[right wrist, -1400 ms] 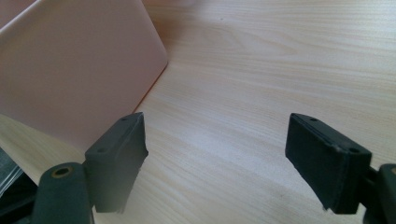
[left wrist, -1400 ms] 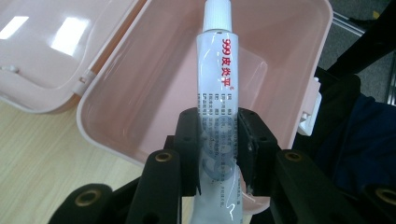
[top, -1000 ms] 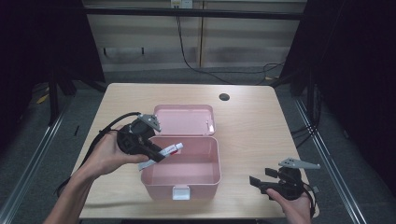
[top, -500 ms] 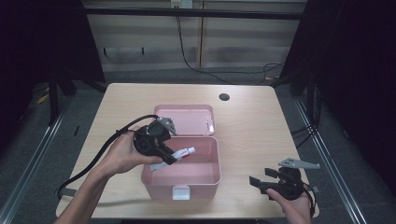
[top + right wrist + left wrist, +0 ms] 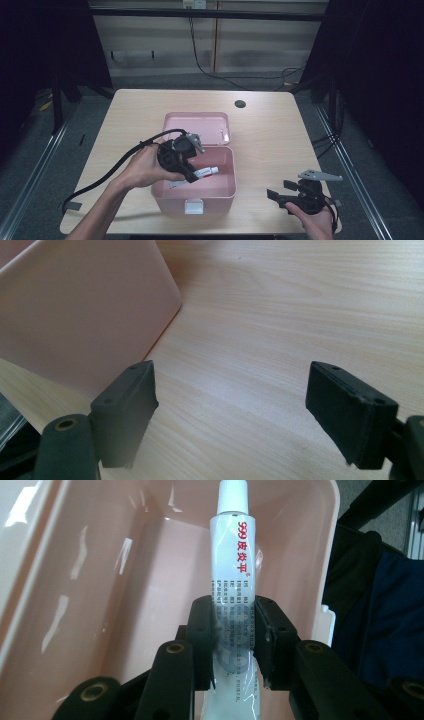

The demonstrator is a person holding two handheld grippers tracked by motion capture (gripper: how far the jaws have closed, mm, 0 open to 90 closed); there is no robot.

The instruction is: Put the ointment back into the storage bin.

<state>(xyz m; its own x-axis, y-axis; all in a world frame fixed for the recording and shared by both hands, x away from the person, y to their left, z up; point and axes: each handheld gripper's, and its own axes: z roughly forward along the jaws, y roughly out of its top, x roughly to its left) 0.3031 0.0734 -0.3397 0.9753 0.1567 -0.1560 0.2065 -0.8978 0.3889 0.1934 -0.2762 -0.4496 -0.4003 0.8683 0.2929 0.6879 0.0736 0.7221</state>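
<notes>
A pink plastic box (image 5: pixel 225 187) stands open in the middle of the table, its lid (image 5: pixel 197 128) lying flat behind it. My left gripper (image 5: pixel 192 172) hangs over the box's left side, shut on a white ointment tube (image 5: pixel 235 570) with red characters and a white cap. The tube (image 5: pixel 206 172) points rightward into the box, just above its floor. In the left gripper view the box's inner wall (image 5: pixel 100 580) surrounds the tube. My right gripper (image 5: pixel 280 196) rests near the table's front right, open and empty. Its own view shows the box's outer wall (image 5: pixel 75 315) to its left.
A small dark round hole (image 5: pixel 240 104) sits near the table's (image 5: pixel 125 115) far edge. A black cable (image 5: pixel 115 172) trails from the left gripper toward the front left. A white latch (image 5: pixel 194 206) marks the box's front. Bare wood (image 5: pixel 260 330) lies ahead of the right gripper.
My left gripper has carried the tube to the right, from the box's left rim to over its inside, and lower. The right gripper has stayed put.
</notes>
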